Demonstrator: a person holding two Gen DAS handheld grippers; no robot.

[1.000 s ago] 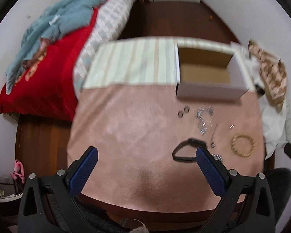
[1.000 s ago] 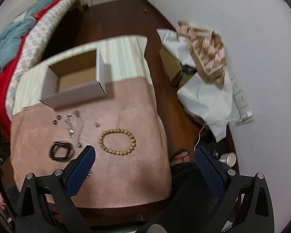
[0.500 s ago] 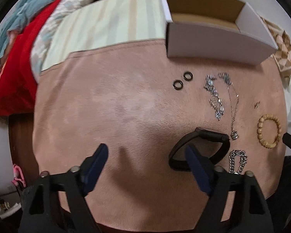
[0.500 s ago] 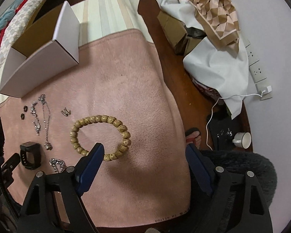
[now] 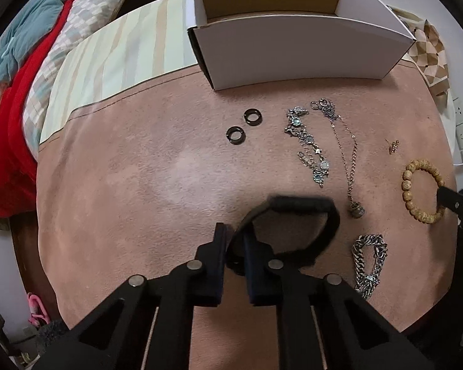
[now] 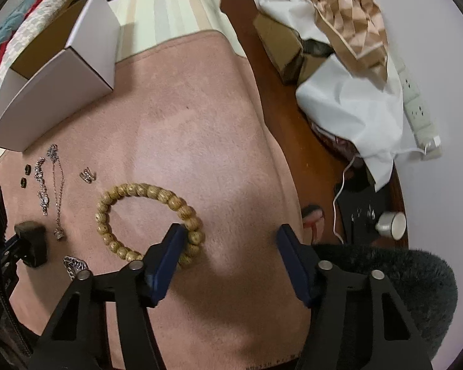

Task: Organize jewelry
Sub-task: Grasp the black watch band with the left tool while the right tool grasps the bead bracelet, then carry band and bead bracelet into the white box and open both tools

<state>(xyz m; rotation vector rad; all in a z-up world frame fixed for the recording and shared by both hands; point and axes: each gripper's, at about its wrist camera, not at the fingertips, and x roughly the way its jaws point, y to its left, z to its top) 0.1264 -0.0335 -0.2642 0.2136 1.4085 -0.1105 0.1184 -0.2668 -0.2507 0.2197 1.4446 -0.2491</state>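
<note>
- The left hand-held gripper [image 5: 234, 248] is pinching the near strap of the black wristband [image 5: 293, 215]; its jaws are pressed close on the band.
- The black wristband lies on the pink cloth of the desk [image 5: 123, 200], left of the silver chain bracelet [image 5: 370, 262].
- The right hand-held gripper [image 6: 231, 246] is spread wide. Its left finger [image 6: 166, 256] lies over the near side of the wooden bead bracelet [image 6: 139, 191]; its right finger sits apart on bare cloth.
- The wooden bead bracelet rests flat on the desk, right of the thin pendant necklace [image 5: 345, 154].
- Two black rings [image 5: 244, 125] lie side by side near the open white box [image 5: 293, 46].
- A blue-stone chain bracelet [image 5: 308, 145] lies between the rings and the necklace.
- A small earring [image 5: 392, 146] lies beyond the bead bracelet.
</note>
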